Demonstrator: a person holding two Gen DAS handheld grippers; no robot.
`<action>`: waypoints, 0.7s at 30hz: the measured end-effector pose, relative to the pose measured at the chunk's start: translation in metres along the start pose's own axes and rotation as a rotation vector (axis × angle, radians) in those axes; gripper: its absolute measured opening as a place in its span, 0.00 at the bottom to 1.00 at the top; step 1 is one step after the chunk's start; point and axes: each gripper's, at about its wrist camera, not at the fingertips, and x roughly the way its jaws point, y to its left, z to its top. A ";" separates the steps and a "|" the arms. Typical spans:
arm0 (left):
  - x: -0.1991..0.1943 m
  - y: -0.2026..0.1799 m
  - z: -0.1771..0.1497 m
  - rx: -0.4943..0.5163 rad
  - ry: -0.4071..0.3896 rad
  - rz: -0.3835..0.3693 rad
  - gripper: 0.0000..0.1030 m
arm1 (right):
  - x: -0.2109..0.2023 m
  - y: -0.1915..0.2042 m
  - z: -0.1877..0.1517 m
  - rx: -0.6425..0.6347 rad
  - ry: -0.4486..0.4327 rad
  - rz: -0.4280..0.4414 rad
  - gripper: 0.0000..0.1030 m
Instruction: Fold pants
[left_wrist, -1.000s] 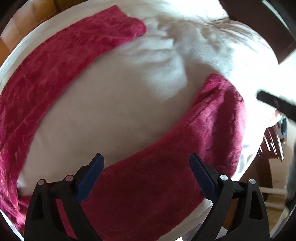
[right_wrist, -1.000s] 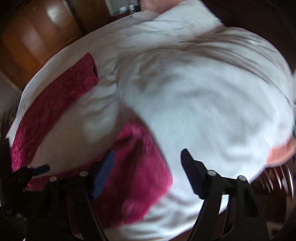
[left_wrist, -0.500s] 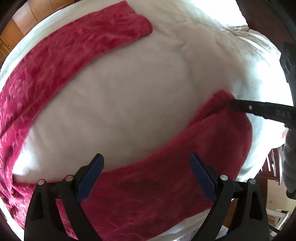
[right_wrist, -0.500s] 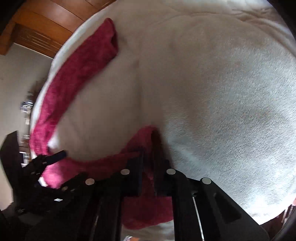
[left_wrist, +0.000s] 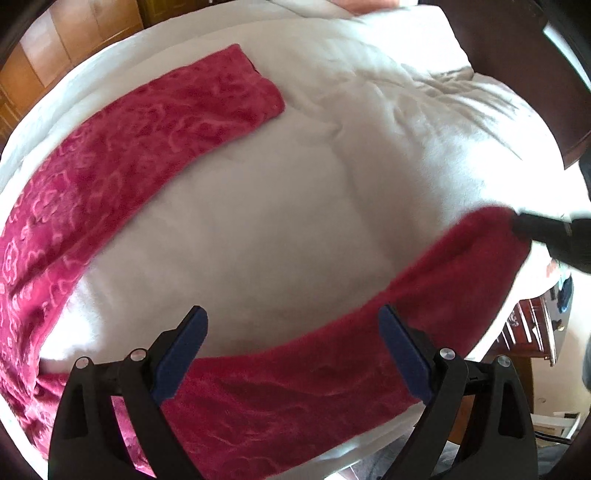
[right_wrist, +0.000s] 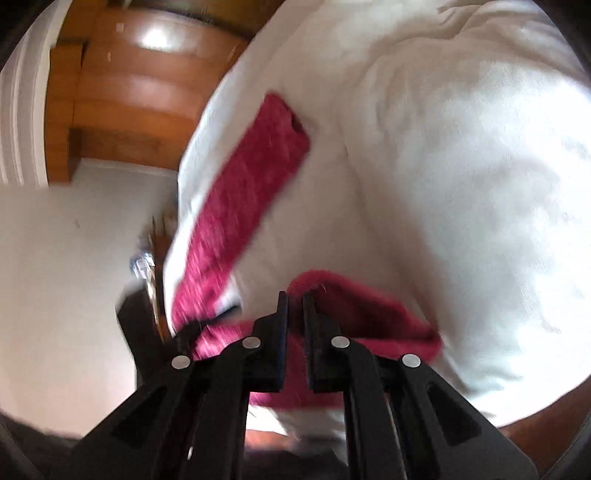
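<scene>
Crimson plush fabric is pinched between the jaws of your right gripper (right_wrist: 294, 301), which stand almost together on the hem of one leg of the pants (right_wrist: 236, 206). In the right wrist view that clamped hem sits low in the centre of the frame, bunched just beyond the black fingers, and the picture is blurred. The other leg runs from there up towards the middle of the frame and ends in a squared cuff. Around it spreads the white bed cover (right_wrist: 461, 192), filling the right half, with a wooden wardrobe (right_wrist: 133, 92) in the upper left and a pale wall below it.

Your left gripper (left_wrist: 291, 328) has its blue-padded jaws wide apart with nothing between the pads; it hangs above the near leg, which crosses the lower part of the left wrist view. From there the pants (left_wrist: 122, 158) form an open V: one leg sweeps along the left edge up to a cuff in the upper centre, the other stretches to the right edge, where the dark tip of the right gripper (left_wrist: 517, 223) grips its end. White bed cover (left_wrist: 277, 229) fills the gap between the legs and the upper right of the frame. A dark wooden piece of furniture (left_wrist: 532, 325) shows at the lower right, beyond the bed's edge.
</scene>
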 end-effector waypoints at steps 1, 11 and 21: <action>-0.003 0.000 -0.002 -0.004 -0.004 0.006 0.90 | 0.011 0.002 0.013 0.014 -0.031 -0.006 0.06; -0.014 0.025 -0.019 -0.100 -0.006 0.080 0.90 | 0.075 -0.003 0.082 -0.120 -0.100 -0.270 0.12; -0.008 0.025 -0.018 -0.130 -0.006 0.079 0.90 | 0.045 -0.057 -0.047 -0.123 0.101 -0.369 0.49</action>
